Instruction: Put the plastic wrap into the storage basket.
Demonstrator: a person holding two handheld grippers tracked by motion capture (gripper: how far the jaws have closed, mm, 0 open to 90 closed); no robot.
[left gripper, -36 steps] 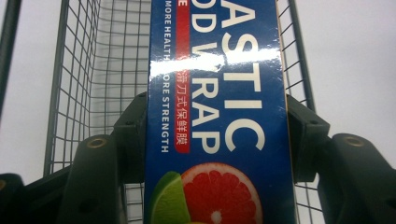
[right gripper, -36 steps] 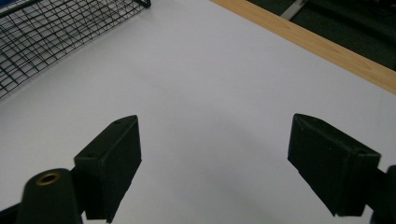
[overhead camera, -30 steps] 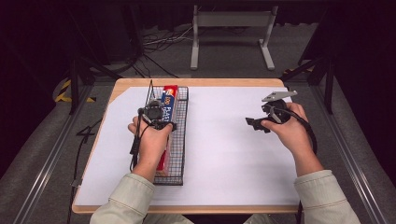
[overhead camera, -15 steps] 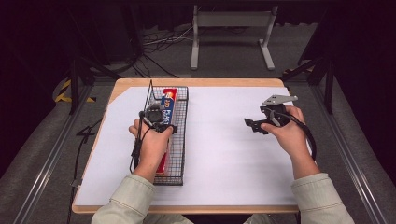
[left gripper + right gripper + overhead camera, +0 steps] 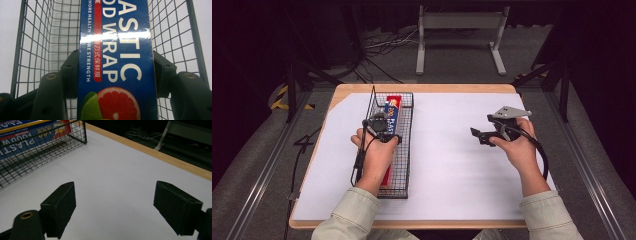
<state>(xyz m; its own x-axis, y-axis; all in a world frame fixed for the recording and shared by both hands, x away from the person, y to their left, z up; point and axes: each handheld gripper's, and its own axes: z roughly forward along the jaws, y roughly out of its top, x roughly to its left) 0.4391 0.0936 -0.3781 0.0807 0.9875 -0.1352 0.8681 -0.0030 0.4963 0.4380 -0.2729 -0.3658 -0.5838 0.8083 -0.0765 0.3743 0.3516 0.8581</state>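
Observation:
A long blue box of plastic food wrap point(image 5: 392, 114) lies lengthwise in a black wire basket point(image 5: 408, 150) on the left of the table. My left gripper point(image 5: 384, 131) reaches down into the basket and is shut on the box. In the left gripper view its two black pads point(image 5: 71, 72) press on both long sides of the box point(image 5: 117, 62), just above a printed grapefruit slice. My right gripper point(image 5: 477, 136) hovers over the bare white sheet on the right, pointing left toward the basket. In the right gripper view my right gripper point(image 5: 125, 205) is open and has nothing between its jaws.
A white sheet point(image 5: 452, 165) covers the wooden table point(image 5: 437, 88). The basket point(image 5: 37, 152) with the box point(image 5: 25, 137) lies at the upper left of the right gripper view. Behind the table stand a metal frame point(image 5: 459, 22) and floor cables. Cables trail from both grippers.

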